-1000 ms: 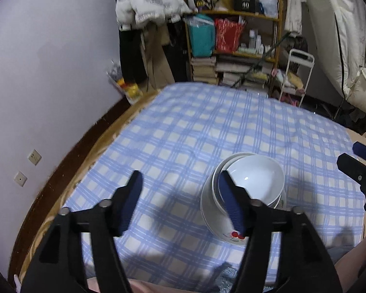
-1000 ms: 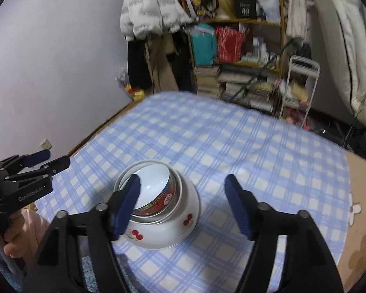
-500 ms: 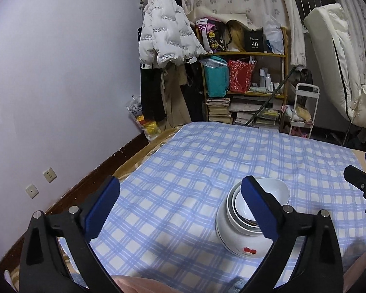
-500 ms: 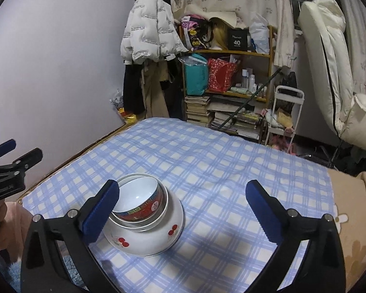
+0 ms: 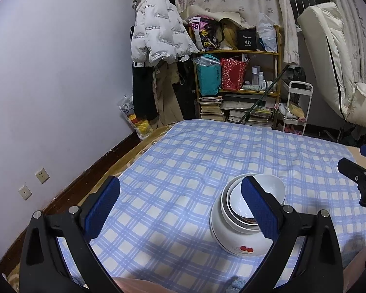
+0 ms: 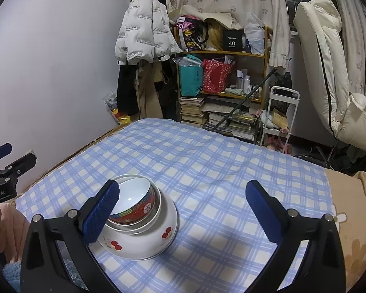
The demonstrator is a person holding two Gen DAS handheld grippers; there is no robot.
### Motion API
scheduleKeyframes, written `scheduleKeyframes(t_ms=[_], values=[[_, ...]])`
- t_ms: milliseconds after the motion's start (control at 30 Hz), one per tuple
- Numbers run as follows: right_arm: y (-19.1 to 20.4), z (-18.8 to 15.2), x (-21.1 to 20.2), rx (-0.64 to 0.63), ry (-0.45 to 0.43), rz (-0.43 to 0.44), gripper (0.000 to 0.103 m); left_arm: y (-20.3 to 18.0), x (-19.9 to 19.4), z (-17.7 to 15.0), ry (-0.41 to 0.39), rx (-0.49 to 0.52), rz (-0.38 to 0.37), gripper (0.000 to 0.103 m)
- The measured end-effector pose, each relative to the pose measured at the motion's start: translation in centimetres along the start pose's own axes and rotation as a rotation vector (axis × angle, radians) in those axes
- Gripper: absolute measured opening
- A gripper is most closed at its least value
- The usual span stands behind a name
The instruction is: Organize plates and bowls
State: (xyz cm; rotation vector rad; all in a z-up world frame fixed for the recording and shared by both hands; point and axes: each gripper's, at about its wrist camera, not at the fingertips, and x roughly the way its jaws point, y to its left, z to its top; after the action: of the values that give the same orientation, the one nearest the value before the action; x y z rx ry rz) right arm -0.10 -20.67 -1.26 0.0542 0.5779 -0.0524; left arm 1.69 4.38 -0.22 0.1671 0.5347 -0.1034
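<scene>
Cluttered bedroom, blue-and-white checked cloth (image 6: 207, 161) spread over a bed as the work surface. Left gripper (image 5: 180, 205) has just been opening its jaws; they stand wide, nothing between the blue pads. Right gripper (image 6: 183, 210) likewise: jaws just opened, wide and empty.

Landmark: the big white ceramic bowl with red cherry print (image 6: 158, 239), sitting on the cloth. Nested inside it is a plain white bowl (image 6: 156, 219), and inside that a red-patterned bowl with white interior (image 6: 136, 207), tilted a little. From the left view this bowl stack (image 5: 241, 224) sits just behind the left gripper's right pad; from the right view, just behind the right gripper's left pad. Neither pad touches it, as far as I can tell.

Progress judgement: stacking looks done, both grippers released; no plates or other loose dishes in view, so little seems left.

Room: beyond the stack the cloth is open; tan floral blanket (image 6: 349, 232) to its right, wooden shelf (image 6: 222, 56) well beyond.
</scene>
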Motion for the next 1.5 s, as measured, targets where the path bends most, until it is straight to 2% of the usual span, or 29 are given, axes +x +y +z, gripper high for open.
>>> scheduleKeyframes(t_ms=[233,1500], values=[[-0.08,0.0,-0.01,0.006,-0.002,0.003,0.103,-0.98,-0.11,-0.16,-0.008,0.036,0.004,0.098],[-0.41,-0.11,-0.07,0.011,-0.009,-0.013,0.103,-0.9,-0.27,0.05,-0.004,0.05,0.028,0.098]])
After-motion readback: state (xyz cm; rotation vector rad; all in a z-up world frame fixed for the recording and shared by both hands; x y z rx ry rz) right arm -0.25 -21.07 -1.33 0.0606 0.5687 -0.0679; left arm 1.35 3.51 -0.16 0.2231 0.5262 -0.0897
